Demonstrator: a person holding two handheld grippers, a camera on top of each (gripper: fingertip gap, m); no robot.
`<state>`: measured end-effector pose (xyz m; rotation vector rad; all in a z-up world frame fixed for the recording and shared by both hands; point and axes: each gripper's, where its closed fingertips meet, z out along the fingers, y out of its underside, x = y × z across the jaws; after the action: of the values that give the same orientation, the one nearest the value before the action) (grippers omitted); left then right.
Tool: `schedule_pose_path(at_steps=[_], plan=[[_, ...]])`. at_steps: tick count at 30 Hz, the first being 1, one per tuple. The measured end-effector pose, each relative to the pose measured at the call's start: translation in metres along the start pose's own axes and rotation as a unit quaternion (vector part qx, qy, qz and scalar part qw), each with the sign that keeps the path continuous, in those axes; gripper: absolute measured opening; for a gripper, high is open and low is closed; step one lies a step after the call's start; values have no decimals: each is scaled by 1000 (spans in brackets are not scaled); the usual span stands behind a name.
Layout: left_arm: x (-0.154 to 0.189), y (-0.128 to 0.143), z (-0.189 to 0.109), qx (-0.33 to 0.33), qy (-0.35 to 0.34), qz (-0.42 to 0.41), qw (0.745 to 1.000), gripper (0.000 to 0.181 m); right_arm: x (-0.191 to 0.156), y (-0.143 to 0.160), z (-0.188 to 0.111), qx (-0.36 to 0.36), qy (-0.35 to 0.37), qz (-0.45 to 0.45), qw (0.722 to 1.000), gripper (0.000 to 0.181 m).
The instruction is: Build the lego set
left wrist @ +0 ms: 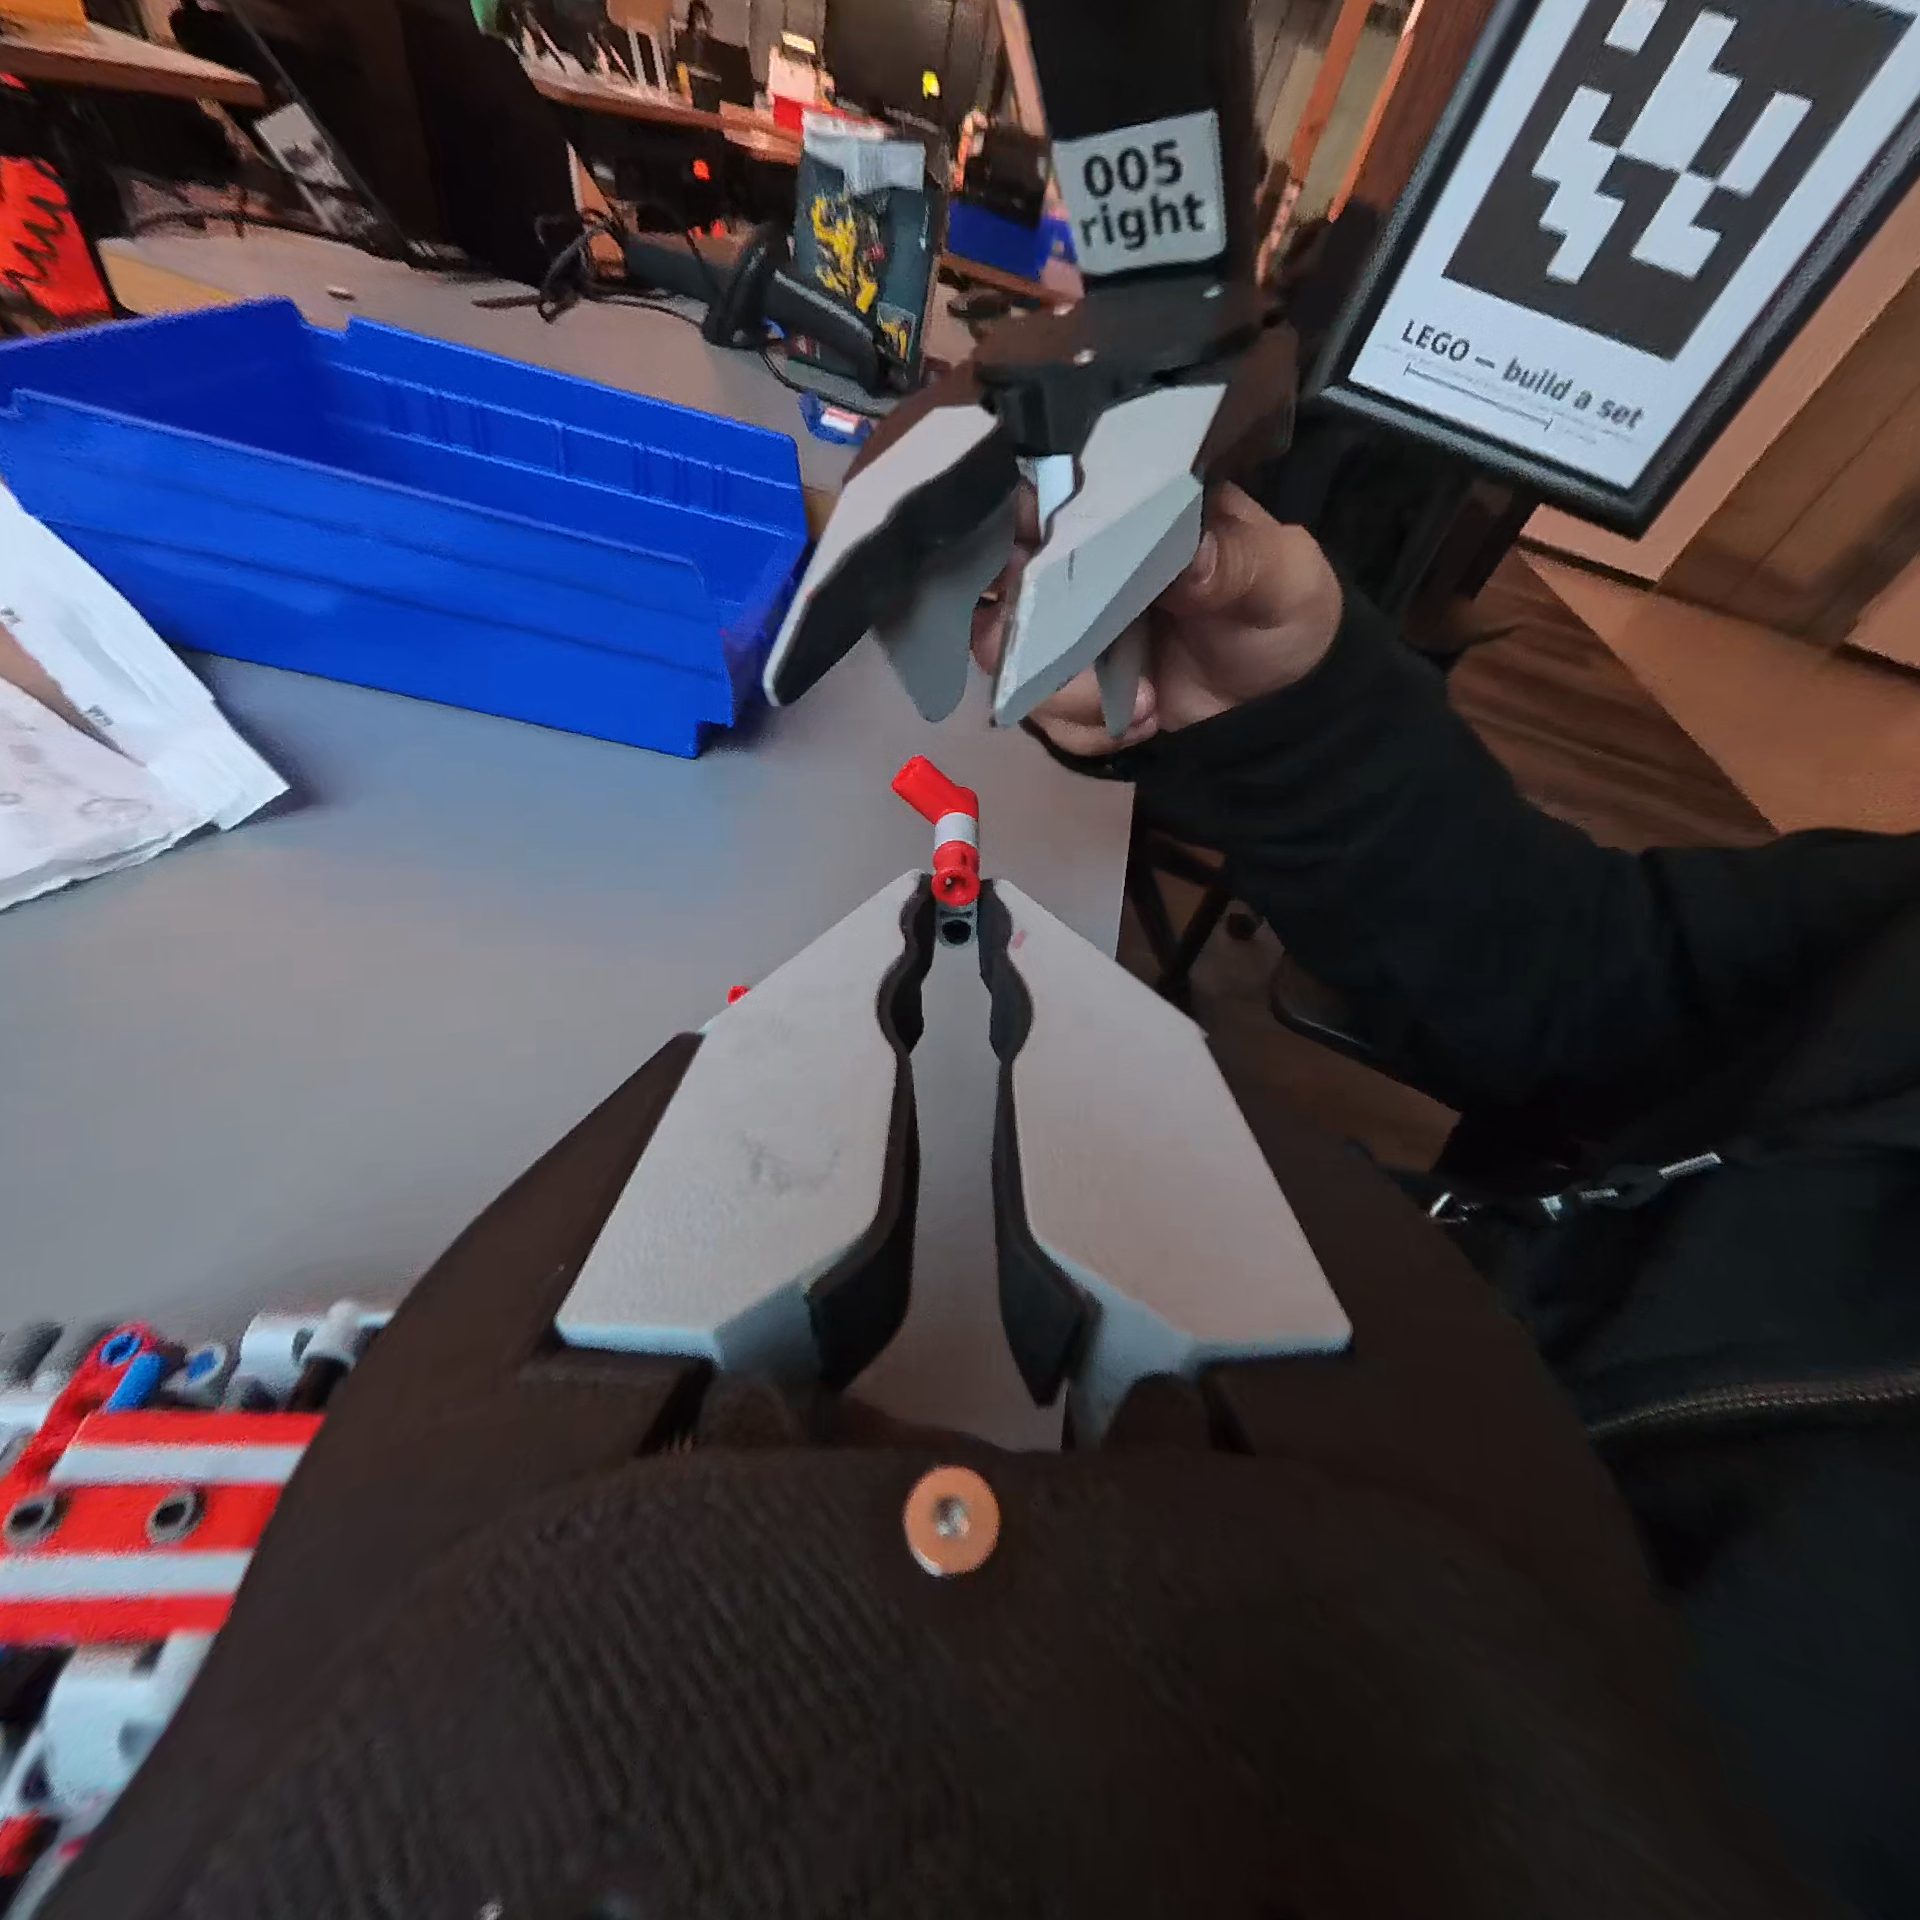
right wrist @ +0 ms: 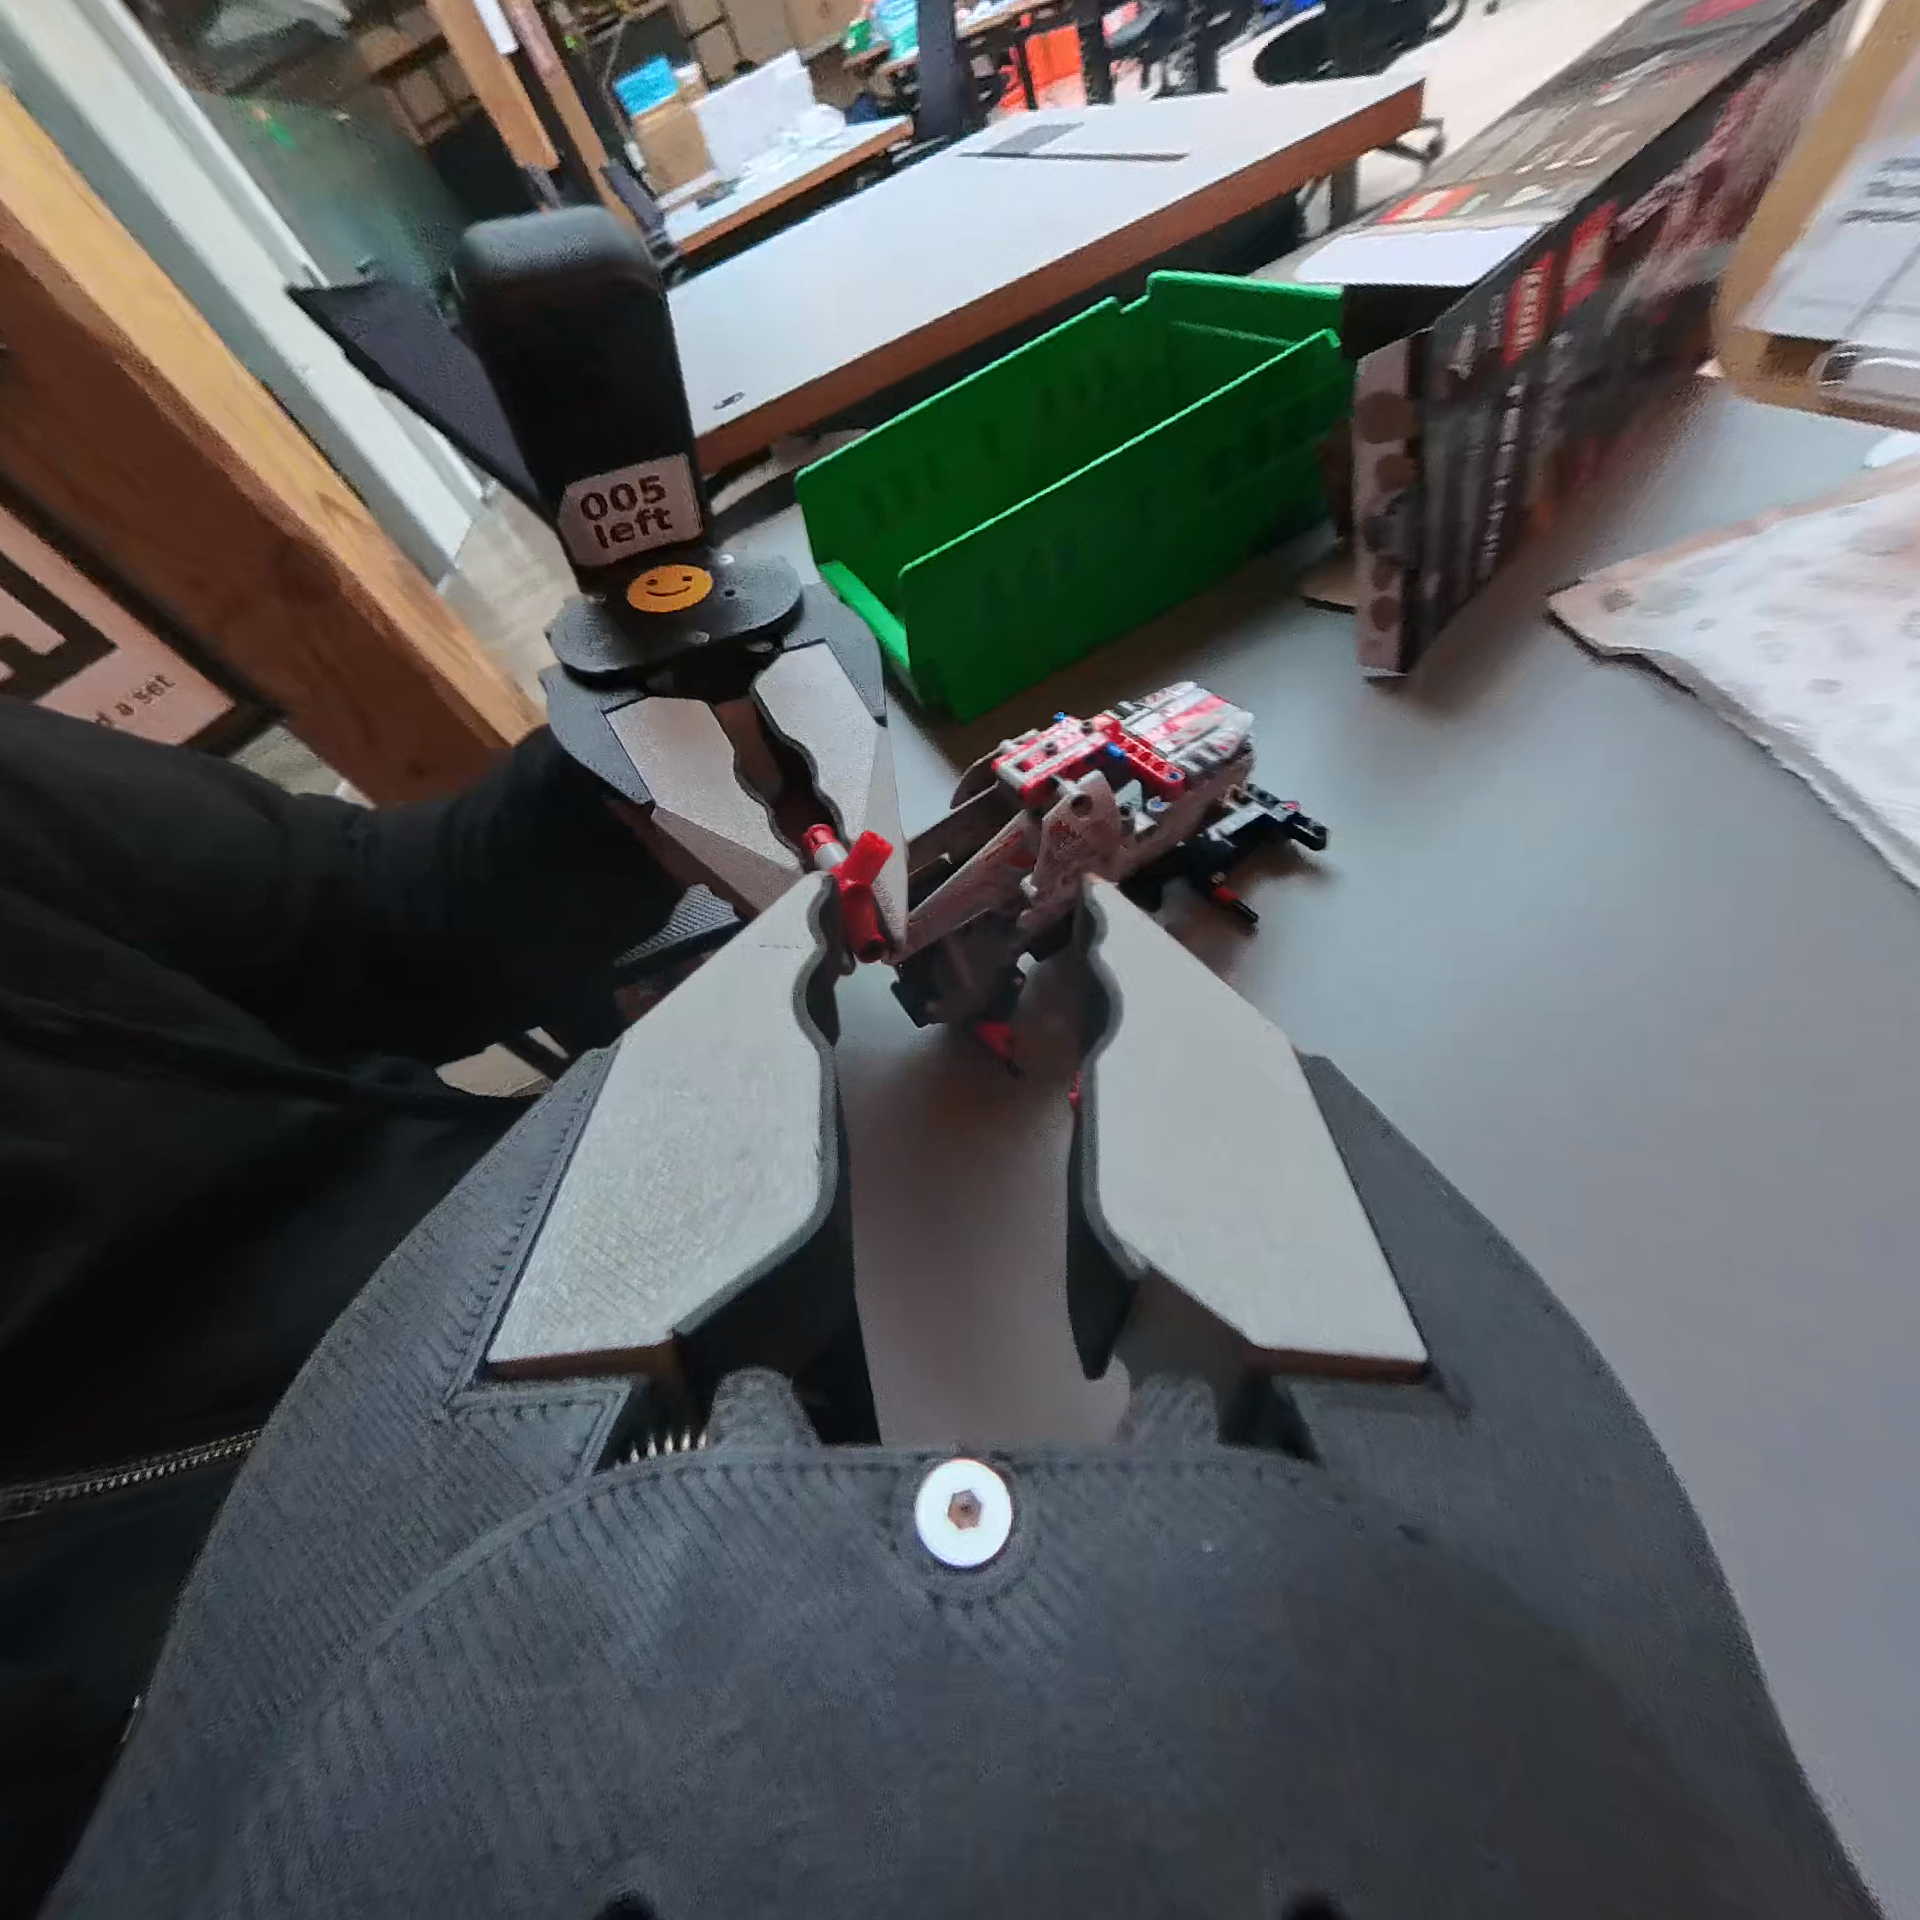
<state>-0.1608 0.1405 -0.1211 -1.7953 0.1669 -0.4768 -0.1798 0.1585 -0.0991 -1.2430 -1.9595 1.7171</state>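
Red-and-grey lego piece pinched at left hand-held gripper tips; right hand-held gripper spread, just beside.

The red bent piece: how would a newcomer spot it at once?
Start at the blue bin on the grey table, then look right to the left gripper. Pinched at its tips is the red bent piece, the only one with a light grey band.
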Motion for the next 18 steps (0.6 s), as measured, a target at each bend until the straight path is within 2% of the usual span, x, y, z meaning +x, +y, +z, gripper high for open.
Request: schedule_pose_path(at_steps=[3,5,7,10,13,18], plan=[[13,-3,2,-37,-3,7,999,6,7,-3,-21,11,19,7,1000,48],[26,-12,-7,-28,1,48,998,5,6,-7,-27,29,17,9,999,47],[31,-14,-6,-45,19,42,998,6,1,-9,-25,41,-2,14,999,45],[29,-20,-3,-36,13,60,997,5,-12,-9,-19,47,-51,25,997,45],[30,-24,-4,-11,20,66,998,5,-10,-14,-20,63,-63,37,995,41],[16,-19,-15,-1,-6,70,998,5,-24,-22,-14,79,-144,66,984,38]])
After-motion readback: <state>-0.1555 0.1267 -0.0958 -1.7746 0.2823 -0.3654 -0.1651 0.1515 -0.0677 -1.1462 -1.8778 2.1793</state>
